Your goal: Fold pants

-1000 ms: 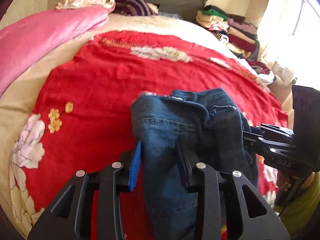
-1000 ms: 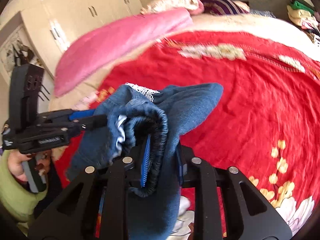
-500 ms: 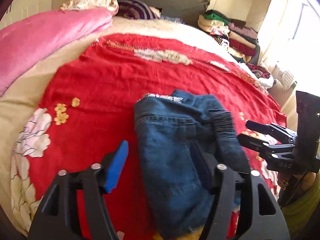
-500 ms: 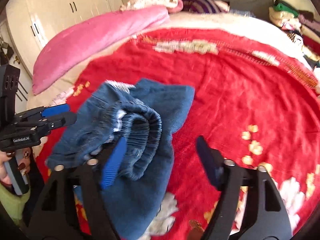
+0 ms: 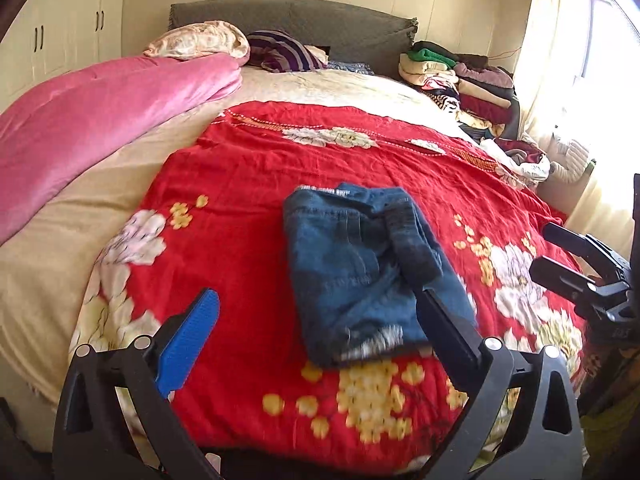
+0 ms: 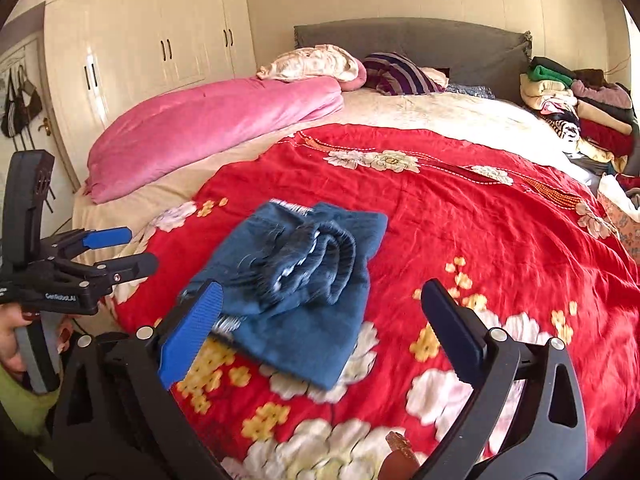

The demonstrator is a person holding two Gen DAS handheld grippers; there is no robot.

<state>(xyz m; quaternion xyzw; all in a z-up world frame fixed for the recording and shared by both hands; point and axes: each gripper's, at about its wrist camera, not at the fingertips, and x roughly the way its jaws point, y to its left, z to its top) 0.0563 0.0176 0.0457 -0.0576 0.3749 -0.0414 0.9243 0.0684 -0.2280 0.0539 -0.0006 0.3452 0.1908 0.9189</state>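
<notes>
Fingers [image 5: 188, 344] on both the left gripper [image 5: 316, 340] and right gripper [image 6: 320, 320] have just opened wide, holding nothing. They let go of the folded blue denim pants [image 5: 360, 272], now lying on the red flowered bedspread [image 5: 240, 184]. Folding looks finished.

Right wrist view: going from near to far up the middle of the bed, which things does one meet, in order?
Folded jeans → red flowered blanket → cream bedspread → striped pillow → grey headboard.

Black gripper frames [image 5: 316, 344], blue-padded fingers [image 5: 188, 344], silver screws, yellow-green sleeve [image 6: 20, 396].
</notes>
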